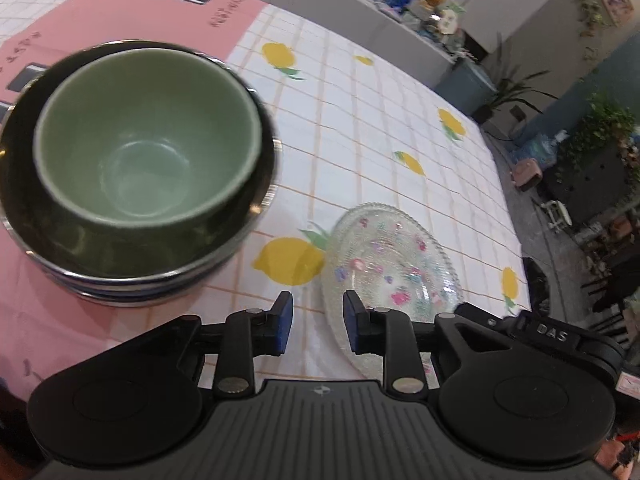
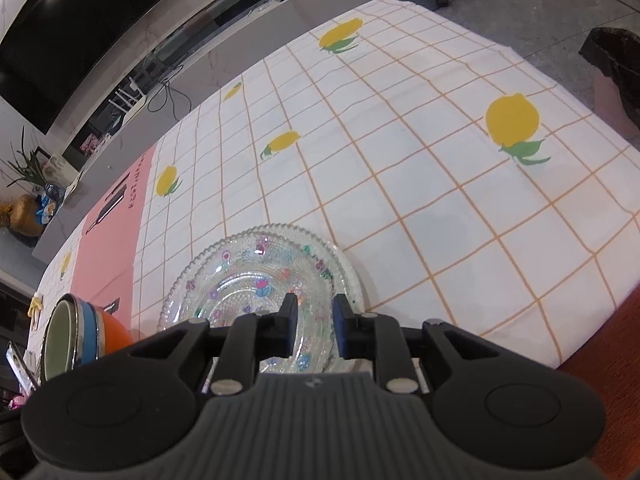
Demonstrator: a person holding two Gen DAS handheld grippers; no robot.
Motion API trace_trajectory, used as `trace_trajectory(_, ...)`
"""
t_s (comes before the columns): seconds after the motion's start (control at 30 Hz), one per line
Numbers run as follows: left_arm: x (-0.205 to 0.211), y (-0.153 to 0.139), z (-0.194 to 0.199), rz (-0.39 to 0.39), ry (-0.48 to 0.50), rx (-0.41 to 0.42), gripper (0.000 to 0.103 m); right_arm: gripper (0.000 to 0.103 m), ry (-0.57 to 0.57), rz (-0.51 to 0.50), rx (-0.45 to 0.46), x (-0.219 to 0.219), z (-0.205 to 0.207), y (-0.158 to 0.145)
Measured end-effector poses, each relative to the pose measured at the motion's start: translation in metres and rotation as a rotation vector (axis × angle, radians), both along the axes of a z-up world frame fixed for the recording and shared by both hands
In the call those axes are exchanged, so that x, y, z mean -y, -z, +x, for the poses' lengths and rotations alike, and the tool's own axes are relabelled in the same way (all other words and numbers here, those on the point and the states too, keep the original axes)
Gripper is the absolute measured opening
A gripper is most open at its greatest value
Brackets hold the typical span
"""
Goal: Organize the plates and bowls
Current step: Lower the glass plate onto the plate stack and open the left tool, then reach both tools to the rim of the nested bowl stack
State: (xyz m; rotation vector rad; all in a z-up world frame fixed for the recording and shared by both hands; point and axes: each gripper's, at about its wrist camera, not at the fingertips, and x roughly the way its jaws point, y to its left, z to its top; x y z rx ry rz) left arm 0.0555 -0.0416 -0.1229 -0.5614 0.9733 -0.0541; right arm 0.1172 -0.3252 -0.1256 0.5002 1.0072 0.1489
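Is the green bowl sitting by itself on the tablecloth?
No, the green bowl is nested inside a larger dark bowl on top of the stack, not directly on the tablecloth.

A lemon-print checked cloth (image 2: 400,152) covers the desk; grey floor (image 2: 520,8), dark wall screen (image 2: 72,20), potted plants (image 1: 600,128) beyond

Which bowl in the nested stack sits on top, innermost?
The pale green ceramic bowl. It nests inside the dark green bowl; the blue and orange bowls sit lower, outside it.
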Motion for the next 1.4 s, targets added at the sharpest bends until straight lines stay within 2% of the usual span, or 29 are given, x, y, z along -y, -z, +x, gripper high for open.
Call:
trace_trajectory(0.03, 0.002, -0.002, 0.0, 0.01, 0.008, 0.013, 0.03, 0.019, 0.001, 0.002, 0.0, 0.001, 0.0, 0.0)
trace_trajectory(0.07, 0.005, -0.003, 0.0, 0.026, 0.015, 0.026, 0.024, 0.018, 0.002, 0.004, 0.0, 0.001, -0.001, 0.001)
trace_trajectory(0.1, 0.008, -0.004, 0.001, 0.036, 0.025, 0.035, 0.014, 0.016, 0.005, 0.002, 0.0, 0.001, -0.001, 0.001)
trace_trajectory(0.23, 0.015, -0.005, 0.004, 0.084, 0.047, 0.048, 0.008, 0.007, 0.02, -0.011, 0.003, 0.003, -0.002, 0.001)
trace_trajectory(0.4, 0.021, -0.004, 0.005, 0.106, 0.091, 0.051, 0.006, 0.006, 0.042, -0.022, 0.018, 0.006, -0.004, -0.002)
trace_trajectory(0.47, 0.024, -0.004, 0.005, 0.108, 0.106, 0.062, 0.002, 0.005, 0.044, -0.028, 0.038, 0.006, -0.005, -0.006)
trace_trajectory(0.5, 0.024, -0.004, 0.005, 0.102, 0.121, 0.071, 0.001, 0.002, 0.03, 0.007, 0.054, 0.007, -0.006, -0.008)
trace_trajectory(0.57, 0.028, -0.006, 0.006, 0.122, 0.126, 0.071, 0.001, 0.002, 0.006, 0.052, 0.075, 0.005, -0.008, -0.013)
trace_trajectory(0.63, 0.026, -0.005, 0.006, 0.153, 0.096, 0.063, 0.003, 0.008, 0.014, -0.053, 0.092, -0.003, -0.007, -0.019)
trace_trajectory(0.67, 0.023, -0.003, 0.006, 0.142, 0.081, 0.06, 0.007, 0.009, 0.022, -0.09, 0.105, -0.004, -0.008, -0.019)
trace_trajectory(0.7, 0.019, -0.002, 0.006, 0.125, 0.066, 0.056, 0.014, 0.015, 0.032, -0.1, 0.105, -0.002, -0.007, -0.019)
trace_trajectory(0.73, 0.016, 0.0, 0.007, 0.112, 0.05, 0.052, 0.019, 0.028, 0.047, -0.093, 0.103, 0.002, -0.006, -0.017)
trace_trajectory(0.77, 0.014, 0.002, 0.008, 0.107, 0.034, 0.053, 0.024, 0.033, 0.06, -0.08, 0.098, 0.007, -0.004, -0.014)
trace_trajectory(0.8, 0.013, 0.003, 0.009, 0.107, 0.025, 0.058, 0.024, 0.034, 0.068, -0.075, 0.088, 0.01, -0.001, -0.01)
trace_trajectory(0.9, 0.014, 0.006, 0.017, 0.078, 0.026, 0.063, 0.024, 0.032, 0.093, -0.053, 0.042, 0.017, 0.01, 0.005)
trace_trajectory(1.0, 0.016, 0.009, 0.02, 0.079, 0.036, 0.06, 0.023, 0.021, 0.101, 0.035, 0.021, 0.023, 0.013, 0.014)
trace_trajectory(1.03, 0.016, 0.01, 0.019, 0.069, 0.043, 0.06, 0.018, 0.015, 0.101, 0.055, 0.016, 0.024, 0.012, 0.016)
trace_trajectory(1.07, 0.017, 0.011, 0.019, 0.056, 0.053, 0.059, 0.01, 0.011, 0.094, 0.075, 0.016, 0.023, 0.011, 0.016)
trace_trajectory(1.17, 0.019, 0.007, 0.016, 0.088, 0.068, 0.058, 0.008, 0.01, 0.084, 0.058, 0.01, 0.019, 0.008, 0.013)
trace_trajectory(1.4, 0.021, 0.005, 0.017, 0.097, 0.069, 0.061, 0.008, 0.013, 0.087, 0.071, 0.006, 0.021, 0.006, 0.015)
